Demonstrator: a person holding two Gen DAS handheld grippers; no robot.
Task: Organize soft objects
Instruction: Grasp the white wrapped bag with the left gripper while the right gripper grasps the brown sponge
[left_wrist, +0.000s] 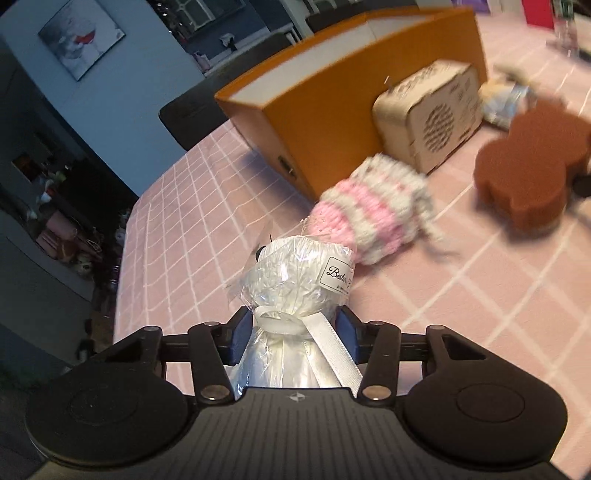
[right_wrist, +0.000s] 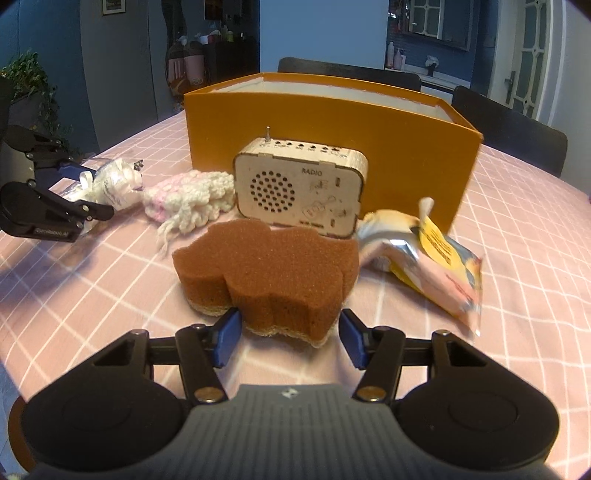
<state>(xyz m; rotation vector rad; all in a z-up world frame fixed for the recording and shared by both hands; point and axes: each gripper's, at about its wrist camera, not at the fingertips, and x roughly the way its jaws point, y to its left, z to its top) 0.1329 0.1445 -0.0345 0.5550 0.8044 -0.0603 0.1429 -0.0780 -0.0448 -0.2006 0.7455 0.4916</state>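
My left gripper (left_wrist: 291, 334) is shut on a white plush toy in clear wrap (left_wrist: 295, 280), held at its ribboned neck just above the pink tablecloth; the toy also shows in the right wrist view (right_wrist: 114, 184). A pink and white knitted piece (left_wrist: 369, 210) lies just beyond it, also seen from the right (right_wrist: 188, 195). My right gripper (right_wrist: 288, 338) is open, its blue pads on either side of the near end of a brown sponge (right_wrist: 273, 273), which lies on the table. An orange box (right_wrist: 332, 122) stands open behind.
A wooden toy radio (right_wrist: 301, 190) stands in front of the box. A soft packet with a yellow label (right_wrist: 424, 254) lies at the right. Dark chairs (right_wrist: 509, 129) stand behind the table. The table edge (left_wrist: 125, 236) falls away at the left.
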